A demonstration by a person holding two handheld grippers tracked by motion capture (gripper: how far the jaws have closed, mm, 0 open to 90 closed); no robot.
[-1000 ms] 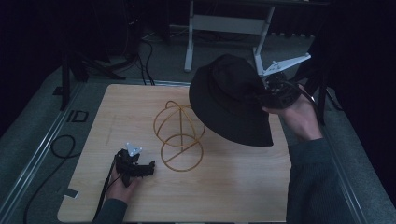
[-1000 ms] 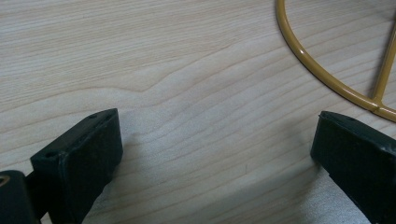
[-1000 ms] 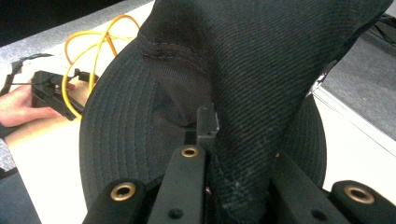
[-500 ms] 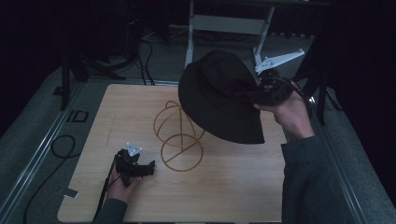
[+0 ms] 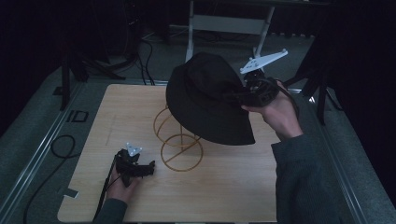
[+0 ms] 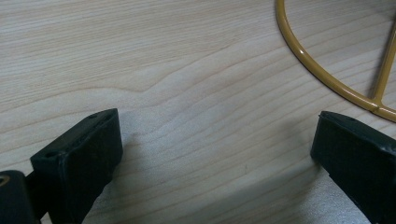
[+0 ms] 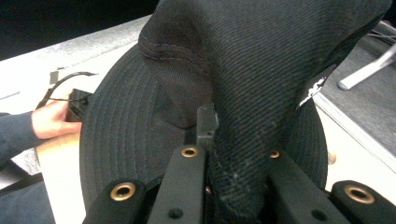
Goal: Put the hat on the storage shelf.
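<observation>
Both grippers black: right gripper (image 5: 233, 97) has brass-ringed screw holes and a grey three-cornered plate; left gripper (image 5: 150, 168) has blocky matte fingers (image 6: 79, 163), black trailing cable. Dark grey-green sleeves.

The black hat (image 5: 205, 100), clamped in the right gripper (image 5: 236, 95), now sits further left and lower, covering the wire stand's (image 5: 180, 144) top.

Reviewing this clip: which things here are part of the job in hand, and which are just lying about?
In the job:
- black bucket hat, pinched in the right gripper, held above the stand
- yellow wire hat stand on the table
- left gripper, open, resting on the wooden table beside the stand's base ring

Lying about:
- cables on the floor left of the table
- white metal frame behind the table
</observation>
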